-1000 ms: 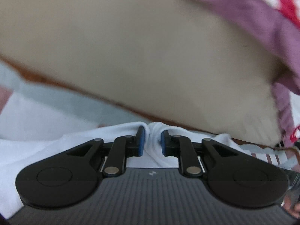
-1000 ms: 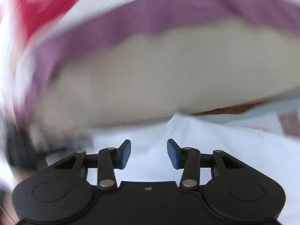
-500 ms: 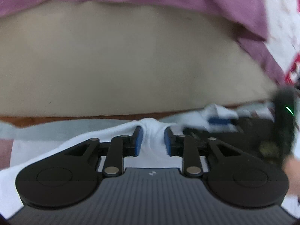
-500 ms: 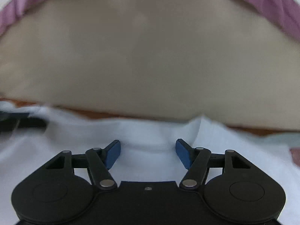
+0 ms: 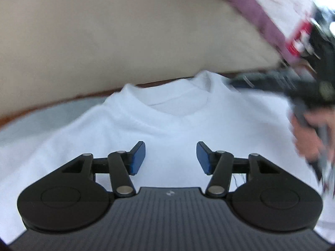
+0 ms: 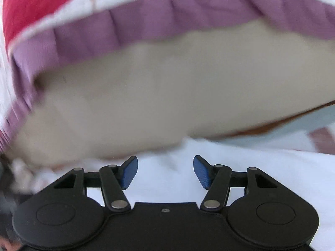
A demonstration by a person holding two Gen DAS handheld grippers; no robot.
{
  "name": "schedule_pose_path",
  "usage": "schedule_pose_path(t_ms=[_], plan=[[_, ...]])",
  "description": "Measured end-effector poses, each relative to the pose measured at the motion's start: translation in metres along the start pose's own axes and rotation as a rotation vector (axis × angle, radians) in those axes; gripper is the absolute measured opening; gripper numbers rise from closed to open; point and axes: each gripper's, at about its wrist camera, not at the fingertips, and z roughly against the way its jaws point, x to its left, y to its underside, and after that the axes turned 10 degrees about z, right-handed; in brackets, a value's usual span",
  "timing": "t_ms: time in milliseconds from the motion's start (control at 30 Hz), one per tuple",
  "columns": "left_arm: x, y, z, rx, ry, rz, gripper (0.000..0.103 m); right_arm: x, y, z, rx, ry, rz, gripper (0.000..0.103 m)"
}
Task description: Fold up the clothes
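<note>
Both grippers spread above a white T-shirt, between grasps in the fold.

Near: the left gripper [image 5: 170, 158] and right gripper [image 6: 165, 171] hover with jaws apart, holding nothing, over the T-shirt [image 5: 167, 125], which lies flat with its collar [image 5: 178, 104] at the far side. The next move likely calls for choosing an edge or shoulder and closing on one layer. Beyond: a pale blue cover [image 5: 52, 113], a beige panel [image 6: 167, 87], then a purple-frilled cloth [image 6: 188, 14]; the right view is blurred.
</note>
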Motion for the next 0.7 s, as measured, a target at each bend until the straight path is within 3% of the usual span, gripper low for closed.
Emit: schedule_pose_path(t_ms=[67,133,167,300,500,600,700], plan=[[0.001,-0.002,-0.009,-0.055,-0.059,0.066,0.039,-0.009,0.011,0.014,0.059,0.061,0.013,0.064],[0.008,-0.008,-0.015,-0.104,-0.182,0.144,0.038,-0.021,0.023,0.036,0.087,0.111,0.016,0.064],[0.007,-0.008,-0.015,-0.120,-0.222,0.145,0.034,-0.028,0.028,0.048,0.100,0.129,0.018,0.064],[-0.008,-0.010,-0.012,-0.141,-0.353,0.108,0.034,-0.057,0.040,0.104,0.164,0.181,0.006,0.064],[-0.104,0.011,0.000,-0.109,-0.243,-0.062,0.035,-0.117,0.059,0.182,0.179,0.200,-0.140,0.068],[-0.152,0.021,0.005,-0.092,-0.185,-0.148,0.035,-0.151,0.079,0.176,0.195,0.229,-0.330,0.068],[-0.210,0.041,-0.006,-0.056,-0.124,-0.228,0.035,-0.204,0.092,0.177,0.238,0.187,-0.575,0.068]])
